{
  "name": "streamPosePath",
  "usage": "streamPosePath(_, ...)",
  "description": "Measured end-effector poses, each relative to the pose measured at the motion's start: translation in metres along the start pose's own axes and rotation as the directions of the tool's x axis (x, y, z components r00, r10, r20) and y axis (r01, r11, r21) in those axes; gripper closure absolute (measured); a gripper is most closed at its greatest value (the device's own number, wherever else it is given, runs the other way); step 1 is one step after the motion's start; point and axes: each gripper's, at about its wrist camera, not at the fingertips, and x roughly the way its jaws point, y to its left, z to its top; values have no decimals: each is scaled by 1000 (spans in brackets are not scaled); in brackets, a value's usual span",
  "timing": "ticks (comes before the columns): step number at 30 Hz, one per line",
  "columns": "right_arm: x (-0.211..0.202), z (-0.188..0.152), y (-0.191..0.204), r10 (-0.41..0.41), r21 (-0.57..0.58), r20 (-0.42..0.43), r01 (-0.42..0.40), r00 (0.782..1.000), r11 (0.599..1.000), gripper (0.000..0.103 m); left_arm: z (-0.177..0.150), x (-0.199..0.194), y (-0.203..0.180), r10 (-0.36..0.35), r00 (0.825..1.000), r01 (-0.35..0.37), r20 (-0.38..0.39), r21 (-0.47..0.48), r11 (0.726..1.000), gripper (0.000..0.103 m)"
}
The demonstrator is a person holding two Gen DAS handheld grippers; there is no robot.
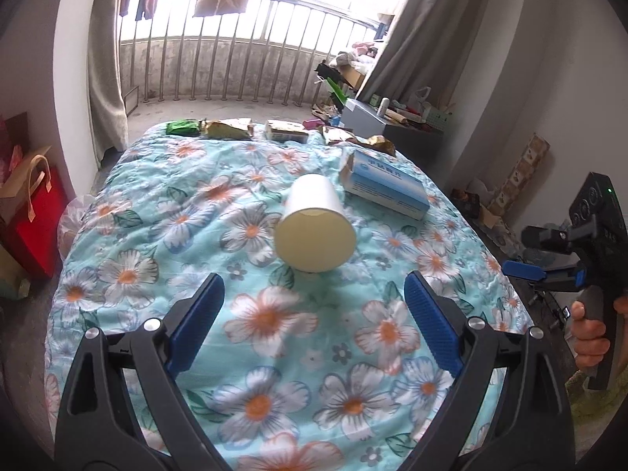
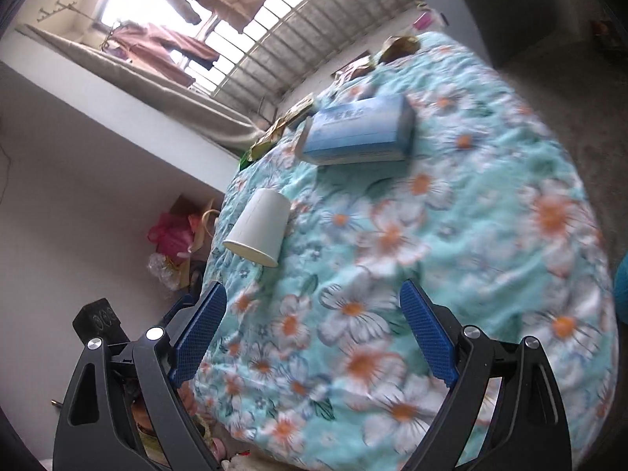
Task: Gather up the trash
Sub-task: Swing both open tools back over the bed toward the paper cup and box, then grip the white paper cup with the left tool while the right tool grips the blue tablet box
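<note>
Left gripper (image 1: 314, 314) hovers with jaws spread wide and empty, just short of the white paper cup (image 1: 314, 227) lying on its side on the floral turquoise quilt (image 1: 176, 204) (blue-and-white cardboard box (image 1: 386, 186) beside the cup); right gripper (image 2: 314, 333) likewise agape. Approach seems underway; next, advance and pinch the cup gently

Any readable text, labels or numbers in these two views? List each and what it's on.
None can be read.
Blue box: dark print on its top face, too blurred in both views.
Gold wrappers at the far edge of the bed: print too small.
Paper cup: plain, no print visible.
</note>
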Motion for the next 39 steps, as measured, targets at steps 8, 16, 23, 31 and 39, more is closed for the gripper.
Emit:
streamPosePath(8, 23, 27, 12, -189, -115, 72, 196, 979, 974, 16, 9, 17, 12, 20, 999, -21, 44, 30, 999, 15)
streamPosePath(16, 54, 50, 29, -379, -466, 202, 429, 903, 774, 16, 20, 66, -2, 100, 995, -97, -8, 163, 982, 41)
streamPosePath(23, 108, 90, 51, -328, -713, 134, 321, 935, 624, 16, 25, 94, 6, 100, 993, -92, -58, 136, 986, 62)
streamPosePath(31, 160, 156, 34, -319, -661, -12, 232, 948, 714, 11, 29, 99, 19, 65, 996, -61, -65, 63, 996, 84)
streamPosePath(39, 177, 147, 21, -295, -632, -168, 127, 941, 764, 9, 31, 94, 24, 43, 998, -42, -52, 11, 999, 102)
